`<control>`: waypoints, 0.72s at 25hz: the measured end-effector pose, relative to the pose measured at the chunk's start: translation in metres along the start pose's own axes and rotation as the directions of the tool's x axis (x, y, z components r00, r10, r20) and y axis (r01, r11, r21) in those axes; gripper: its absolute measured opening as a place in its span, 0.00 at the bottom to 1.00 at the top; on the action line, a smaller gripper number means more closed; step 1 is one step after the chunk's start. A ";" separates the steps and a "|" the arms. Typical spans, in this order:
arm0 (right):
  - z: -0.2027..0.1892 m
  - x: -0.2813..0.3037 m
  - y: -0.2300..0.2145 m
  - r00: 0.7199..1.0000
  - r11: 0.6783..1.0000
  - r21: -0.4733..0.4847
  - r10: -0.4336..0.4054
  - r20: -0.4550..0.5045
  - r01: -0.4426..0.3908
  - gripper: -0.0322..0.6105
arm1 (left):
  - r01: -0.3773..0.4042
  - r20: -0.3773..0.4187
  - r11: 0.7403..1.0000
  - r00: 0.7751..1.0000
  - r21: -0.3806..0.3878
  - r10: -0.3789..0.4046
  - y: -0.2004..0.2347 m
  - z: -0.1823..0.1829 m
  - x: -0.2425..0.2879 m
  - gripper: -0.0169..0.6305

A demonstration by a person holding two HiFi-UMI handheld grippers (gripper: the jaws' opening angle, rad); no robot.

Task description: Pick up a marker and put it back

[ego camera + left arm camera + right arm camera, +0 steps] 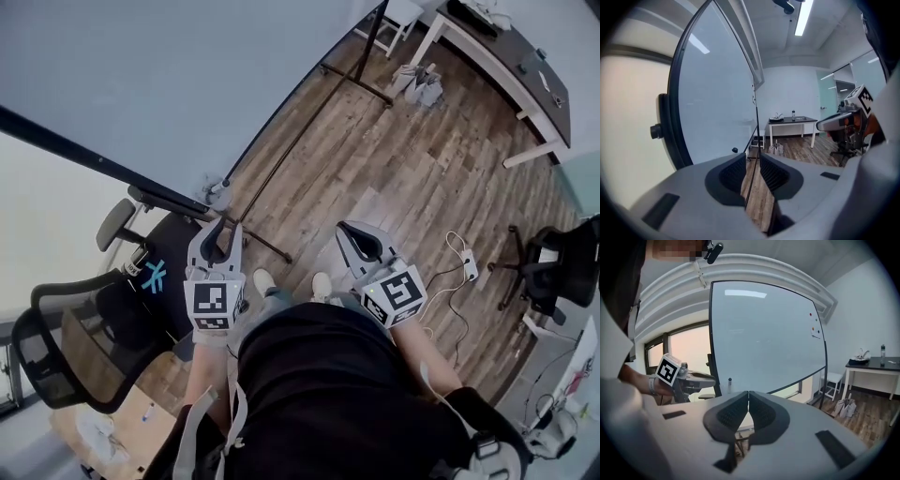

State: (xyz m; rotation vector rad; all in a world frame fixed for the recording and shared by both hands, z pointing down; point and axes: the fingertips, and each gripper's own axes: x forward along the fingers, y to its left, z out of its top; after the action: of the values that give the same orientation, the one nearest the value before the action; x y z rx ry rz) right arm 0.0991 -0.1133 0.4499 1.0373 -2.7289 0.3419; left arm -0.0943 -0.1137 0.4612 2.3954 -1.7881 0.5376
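The left gripper [752, 158] has its jaws slightly apart and empty. The right gripper [748, 393] has its jaws together, holding nothing. A dark-capped marker [730, 381] stands upright at the whiteboard's [764, 343] lower edge.

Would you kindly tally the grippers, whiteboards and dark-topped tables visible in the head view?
Grippers: 2, the left gripper and the right gripper
Whiteboard: 1
Dark-topped table: 1
Total: 4
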 end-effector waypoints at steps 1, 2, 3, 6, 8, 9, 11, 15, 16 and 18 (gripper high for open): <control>0.000 -0.001 0.000 1.000 1.000 0.003 -0.019 0.002 0.019 0.07 | 0.008 0.002 1.000 1.000 0.005 -0.008 0.002 -0.001 0.003 0.18; 0.001 -0.003 0.000 0.999 0.999 0.006 -0.038 0.004 0.038 0.07 | 0.015 0.001 1.000 1.000 0.007 -0.015 0.005 -0.002 0.006 0.18; 0.001 -0.004 -0.001 0.998 0.998 0.008 -0.057 0.004 0.057 0.07 | 0.021 -0.003 1.000 1.000 0.007 -0.021 0.007 -0.004 0.008 0.18; 0.001 -0.009 0.000 0.994 0.993 0.013 -0.113 -0.002 0.113 0.07 | 0.037 -0.005 0.999 0.999 0.029 -0.037 0.015 -0.005 0.015 0.18; 0.001 -0.013 0.001 0.989 0.989 0.017 -0.147 -0.003 0.147 0.07 | 0.044 0.001 0.998 0.999 0.051 -0.044 0.019 -0.003 0.020 0.18; 0.001 -0.014 0.001 0.987 0.987 0.019 -0.162 -0.003 0.162 0.07 | 0.048 0.002 0.997 0.999 0.057 -0.048 0.021 -0.003 0.022 0.18; 0.000 -0.017 0.003 0.982 0.982 0.023 -0.189 -0.004 0.189 0.07 | 0.058 0.003 0.996 0.998 0.063 -0.058 0.023 -0.004 0.026 0.18; -0.003 -0.020 0.005 0.973 0.972 0.031 -0.232 -0.010 0.232 0.07 | 0.078 -0.001 0.994 0.997 0.076 -0.078 0.026 -0.005 0.035 0.18; -0.003 -0.022 0.005 0.970 0.970 0.033 -0.241 -0.012 0.241 0.07 | 0.076 -0.003 0.994 0.997 0.081 -0.076 0.027 -0.005 0.037 0.18; -0.003 -0.025 0.006 0.966 0.965 0.037 -0.258 -0.015 0.259 0.07 | 0.069 -0.008 0.993 0.998 0.094 -0.069 0.029 -0.005 0.042 0.18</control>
State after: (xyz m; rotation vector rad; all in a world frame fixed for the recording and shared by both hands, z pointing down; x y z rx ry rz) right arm 0.1136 -0.0928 0.4458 1.3787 -2.5440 0.3550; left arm -0.1123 -0.1586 0.4769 2.5047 -1.7079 0.6327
